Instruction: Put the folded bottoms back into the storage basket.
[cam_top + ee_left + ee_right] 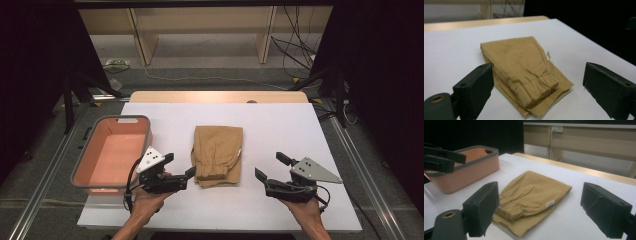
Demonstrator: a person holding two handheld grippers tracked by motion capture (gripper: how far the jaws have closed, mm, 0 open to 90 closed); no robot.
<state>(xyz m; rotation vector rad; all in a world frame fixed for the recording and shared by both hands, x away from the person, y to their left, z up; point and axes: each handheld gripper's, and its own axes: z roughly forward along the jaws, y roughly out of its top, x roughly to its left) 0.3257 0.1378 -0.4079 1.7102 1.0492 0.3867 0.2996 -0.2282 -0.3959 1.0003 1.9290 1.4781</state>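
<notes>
One folded pair of tan trousers [218, 155] lies mid-table, nearer the front edge, and I judge the folding done with the move into the pink basket [88, 159] left. That basket, at the table's left edge, looks empty. My left gripper [180, 167] and right gripper [270, 166] flank the trousers, both with jaws spread, holding nothing, neither touching the cloth.
</notes>
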